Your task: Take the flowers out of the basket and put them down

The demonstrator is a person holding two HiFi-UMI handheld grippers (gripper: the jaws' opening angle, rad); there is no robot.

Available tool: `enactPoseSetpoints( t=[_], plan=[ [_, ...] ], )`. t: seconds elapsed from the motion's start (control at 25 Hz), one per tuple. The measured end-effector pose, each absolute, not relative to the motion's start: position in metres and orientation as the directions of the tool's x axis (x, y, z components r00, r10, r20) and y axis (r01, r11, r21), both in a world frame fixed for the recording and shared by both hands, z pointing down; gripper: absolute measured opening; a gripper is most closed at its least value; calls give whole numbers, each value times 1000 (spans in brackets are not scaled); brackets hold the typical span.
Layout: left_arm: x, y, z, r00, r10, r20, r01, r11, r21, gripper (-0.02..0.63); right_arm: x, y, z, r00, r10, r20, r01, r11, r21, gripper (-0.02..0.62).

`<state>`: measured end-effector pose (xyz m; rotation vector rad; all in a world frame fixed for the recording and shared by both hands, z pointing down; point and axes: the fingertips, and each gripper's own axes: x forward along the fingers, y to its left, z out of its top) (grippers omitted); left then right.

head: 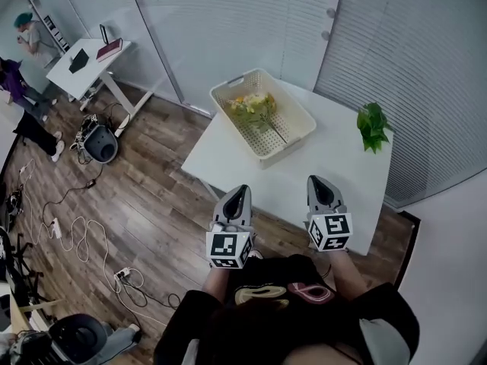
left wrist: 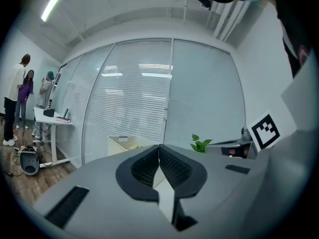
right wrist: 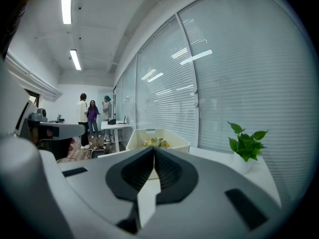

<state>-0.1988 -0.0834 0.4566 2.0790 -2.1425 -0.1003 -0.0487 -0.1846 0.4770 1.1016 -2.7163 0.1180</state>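
Found a white bench [head: 289, 185] in the middle of the head view, with a cream perforated basket [head: 235, 80] on its far left part. Saw the flowers [head: 255, 106], yellow and green with long stems, lying inside the basket, not taken out yet. Noticed a small green plant [head: 373, 125] at the far right corner of the bench, well apart from the basket. Held the left gripper [head: 242, 191] at the near left edge of the bench and the right gripper [head: 316, 179] to its right, above the near part of the bench, both pointed toward the far side and both well apart from the basket. Had the fingers of the left gripper pressed together, with nothing between them. Had the fingers of the right gripper closed together in the same way, also with nothing between. Touched neither the basket nor the flowers with either gripper. Further left, saw a wooden floor [head: 152, 204] with loose cables [head: 76, 234], a second, smaller bench [head: 65, 71] at the far left, and several people [head: 29, 35] standing near it.
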Motion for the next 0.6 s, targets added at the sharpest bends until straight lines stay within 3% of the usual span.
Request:
enactPoseSetpoints(
  t=[0.16, 0.6],
  plan=[
    [-216, -88, 453, -39, -998, 56, -986, 47, 159, 17, -63, -196, 469, -697, -676, 239, -697, 717, -5, 21],
    [-233, -116, 459, -72, -994, 81, -982, 85, 170, 17, -110, -242, 465, -777, -531, 337, -585, 807, -77, 169]
  ],
)
